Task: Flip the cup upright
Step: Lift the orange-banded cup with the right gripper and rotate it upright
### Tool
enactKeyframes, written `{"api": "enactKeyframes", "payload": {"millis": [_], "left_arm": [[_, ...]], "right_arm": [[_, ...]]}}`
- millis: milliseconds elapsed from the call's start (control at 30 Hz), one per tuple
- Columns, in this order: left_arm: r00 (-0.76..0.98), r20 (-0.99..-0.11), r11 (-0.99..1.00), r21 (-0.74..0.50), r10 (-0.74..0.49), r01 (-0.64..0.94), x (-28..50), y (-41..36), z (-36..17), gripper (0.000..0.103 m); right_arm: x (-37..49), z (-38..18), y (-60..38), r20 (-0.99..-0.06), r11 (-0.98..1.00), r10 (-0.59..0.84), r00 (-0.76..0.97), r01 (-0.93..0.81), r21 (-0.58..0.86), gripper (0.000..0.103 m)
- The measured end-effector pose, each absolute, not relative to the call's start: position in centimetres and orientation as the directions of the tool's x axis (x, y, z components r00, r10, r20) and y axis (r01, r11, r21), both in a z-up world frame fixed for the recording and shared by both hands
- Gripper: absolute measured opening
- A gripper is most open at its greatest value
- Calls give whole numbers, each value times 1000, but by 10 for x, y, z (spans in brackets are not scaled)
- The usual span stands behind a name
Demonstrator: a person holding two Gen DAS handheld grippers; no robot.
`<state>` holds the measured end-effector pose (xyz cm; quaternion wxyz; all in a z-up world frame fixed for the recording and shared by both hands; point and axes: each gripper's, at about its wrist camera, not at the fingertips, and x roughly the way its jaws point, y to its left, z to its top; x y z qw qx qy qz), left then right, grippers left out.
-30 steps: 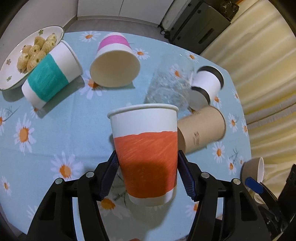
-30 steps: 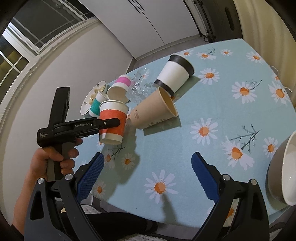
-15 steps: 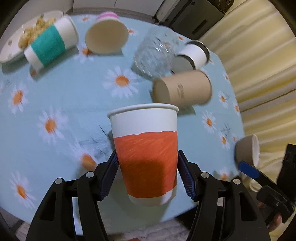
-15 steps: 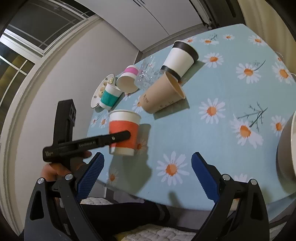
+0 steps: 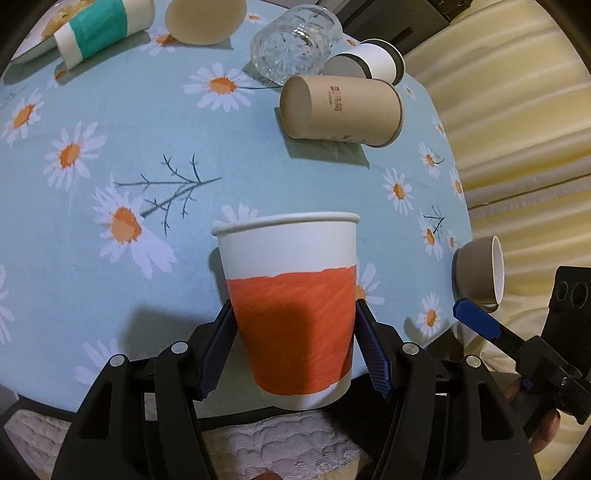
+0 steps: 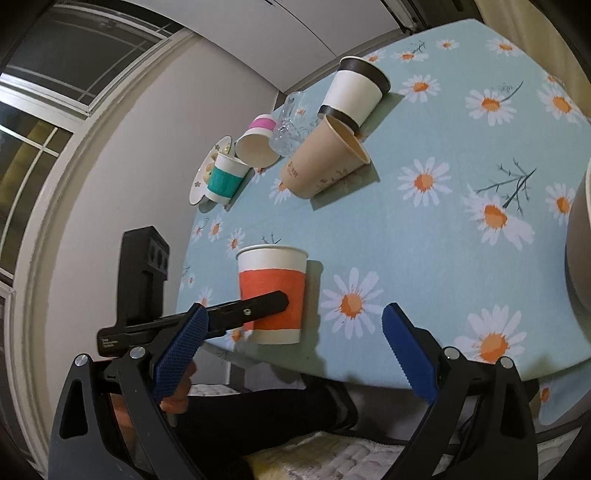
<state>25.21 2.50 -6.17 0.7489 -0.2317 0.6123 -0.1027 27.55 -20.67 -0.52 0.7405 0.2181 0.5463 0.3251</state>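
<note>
The left gripper [image 5: 293,354] is pinching the orange cup [image 5: 291,306] by its painted band, one blue finger [image 5: 218,354] pressing each side; the cup is standing upright, rim up, at the near edge of the counter [image 5: 147,122]; from the right wrist view its base appears to be resting on the daisy cloth, though contact is hard to confirm. The right gripper [image 6: 291,354] is hovering just beside the orange cup [image 6: 271,293], its fingers [image 6: 406,349] spread wide and holding nothing. Beyond the orange cup a brown paper cup [image 5: 341,110] is lying on its side; behind that, further from the orange cup, a clear glass [image 5: 293,44] and a white cup with dark bands [image 5: 373,59] are lying tipped over; a teal-banded cup [image 5: 99,31] and a pink-banded cup [image 6: 258,142] are lying further off still, next to a plate of snacks [image 6: 207,173]. A grey bowl [image 5: 480,273] is sitting at the counter's edge, off to the right of the orange cup.
</note>
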Motion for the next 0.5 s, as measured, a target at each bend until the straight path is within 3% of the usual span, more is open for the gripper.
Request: {"api": "enactKeyframes", "payload": {"millis": [167,500], "left_arm": [[229,-887,894,-433,-400,-117,251,17,-64,76],[230,-888,900,-426,-397,-93,249,13,-60,76]], "right_arm": [[276,-2,-212,-655,685,728,203,-238,688,95],[277,-1,-213,-650,680,733,201,-240,692,95]]}}
